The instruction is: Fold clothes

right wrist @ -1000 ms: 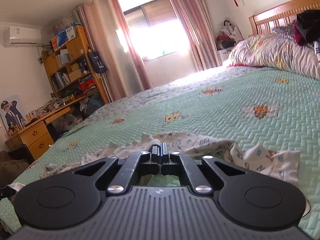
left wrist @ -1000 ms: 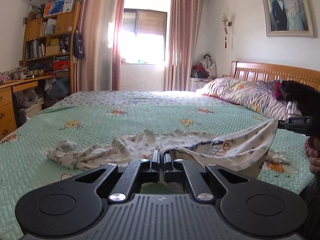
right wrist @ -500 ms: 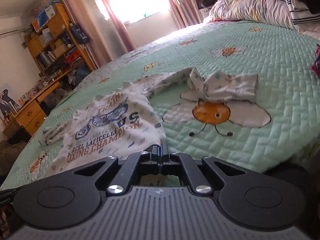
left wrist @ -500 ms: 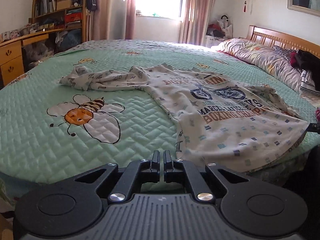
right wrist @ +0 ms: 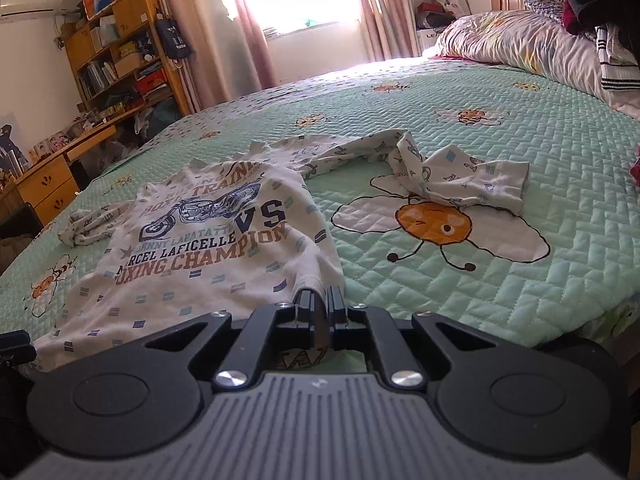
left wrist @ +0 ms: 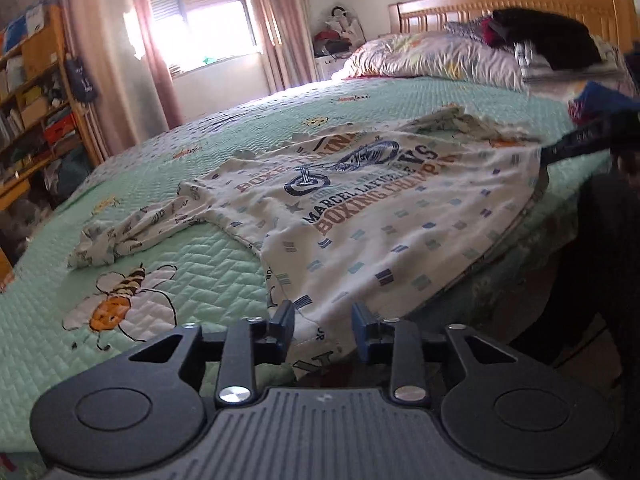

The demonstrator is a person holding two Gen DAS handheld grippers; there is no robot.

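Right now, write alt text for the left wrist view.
A white printed T-shirt lies spread face up on a green quilted bedspread, its hem at the bed's near edge. The left gripper has just been opening, hem corner between its parted jaws.

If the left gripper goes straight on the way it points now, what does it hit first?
Most likely the shirt: its hem corner already lies between the open fingers of the left gripper, which have just been opening. Beyond it is only the green quilt; depth is hard to judge here.

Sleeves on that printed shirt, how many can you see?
2. One sleeve lies spread on the bee print to the right of the shirt; the other sleeve is bunched up at the shirt's far left.
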